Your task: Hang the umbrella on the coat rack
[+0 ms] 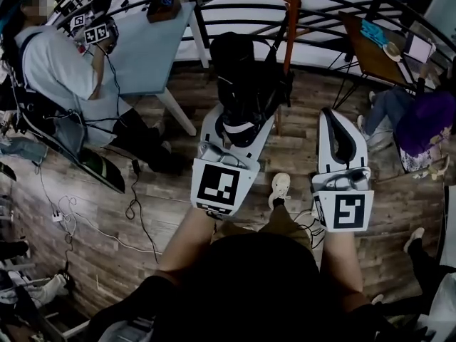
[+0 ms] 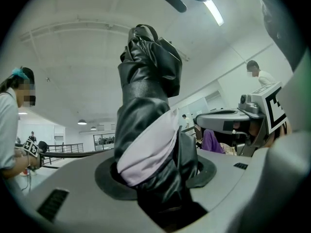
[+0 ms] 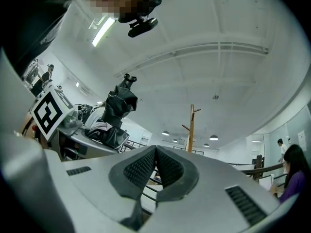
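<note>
- My left claw [image 2: 156,176] is clamped on the umbrella [image 2: 146,106]: folded, glossy black, crumpled, with a pale lilac panel, and it stands straight up from the claw.
- My right claw [image 3: 155,166] is pinched together and empty.
- The wooden coat rack [image 3: 191,126] stands ahead, beyond it.

Left gripper [image 1: 239,122] level, clamped on umbrella [image 1: 246,70]; right gripper [image 1: 333,114] closed, empty, tilted up.
</note>
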Available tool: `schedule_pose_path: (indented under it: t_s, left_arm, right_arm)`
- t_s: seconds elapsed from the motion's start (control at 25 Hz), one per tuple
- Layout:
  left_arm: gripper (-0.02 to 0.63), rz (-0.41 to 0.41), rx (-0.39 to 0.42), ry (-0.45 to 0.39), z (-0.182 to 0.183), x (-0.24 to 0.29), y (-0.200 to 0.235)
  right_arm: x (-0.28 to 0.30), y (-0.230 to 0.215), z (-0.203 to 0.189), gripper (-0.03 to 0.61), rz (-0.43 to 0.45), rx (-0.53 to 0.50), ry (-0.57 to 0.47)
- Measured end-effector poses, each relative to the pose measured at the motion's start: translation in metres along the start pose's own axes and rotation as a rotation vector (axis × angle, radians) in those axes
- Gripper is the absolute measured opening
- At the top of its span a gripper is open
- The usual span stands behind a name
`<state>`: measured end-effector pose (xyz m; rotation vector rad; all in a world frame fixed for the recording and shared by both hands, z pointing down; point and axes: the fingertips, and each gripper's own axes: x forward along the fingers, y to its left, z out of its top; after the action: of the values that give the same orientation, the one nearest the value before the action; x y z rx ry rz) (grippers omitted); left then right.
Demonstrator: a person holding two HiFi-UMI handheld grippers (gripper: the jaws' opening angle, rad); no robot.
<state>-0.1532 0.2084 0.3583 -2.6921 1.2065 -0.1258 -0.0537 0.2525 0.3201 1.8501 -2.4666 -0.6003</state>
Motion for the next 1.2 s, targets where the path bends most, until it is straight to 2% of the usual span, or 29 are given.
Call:
schedule_pose_path:
  t_s: [0.88,1.2]
  left_arm:
    - [0.236,0.071,0.029,0.072,-0.018,0.212,0.047]
    - [0.236,0.109,0.030,0.071,-0.020,0.262,0.070]
  right_arm:
    - [0.162,-0.146,-0.093,0.028,0.087,0.076,-0.024]
    - [0.211,-0.176,-0.110,0.028,0.124,0.078,-0.042]
